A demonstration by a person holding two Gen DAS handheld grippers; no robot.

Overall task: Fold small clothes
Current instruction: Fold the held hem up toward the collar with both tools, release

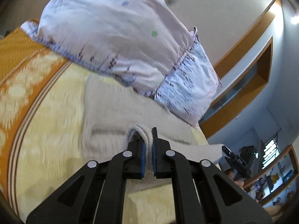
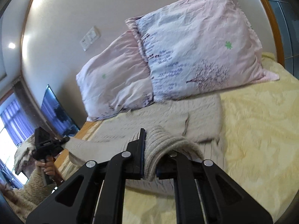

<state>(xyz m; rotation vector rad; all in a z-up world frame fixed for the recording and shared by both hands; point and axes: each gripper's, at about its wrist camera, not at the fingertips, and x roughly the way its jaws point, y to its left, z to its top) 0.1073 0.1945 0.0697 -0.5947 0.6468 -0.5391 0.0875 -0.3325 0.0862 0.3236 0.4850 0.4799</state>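
A beige knit sweater (image 1: 104, 115) lies spread on the yellow bedspread (image 1: 46, 130), its far edge against the pillows. My left gripper (image 1: 148, 141) is shut on a ribbed edge of the sweater, lifted off the bed. In the right wrist view the same sweater (image 2: 168, 119) stretches across the bedspread (image 2: 261, 130). My right gripper (image 2: 150, 149) is shut on a ribbed hem that drapes over its right finger. The other gripper (image 2: 46, 143) shows at the left with a hand under it, and the right gripper (image 1: 237, 162) shows at the right of the left wrist view.
Two pink and blue patterned pillows (image 2: 186, 56) lean against the wall at the head of the bed. An orange patterned border (image 1: 22, 71) runs along the bed's left side. A wooden headboard frame (image 1: 243, 43) and a shelf niche stand to the right.
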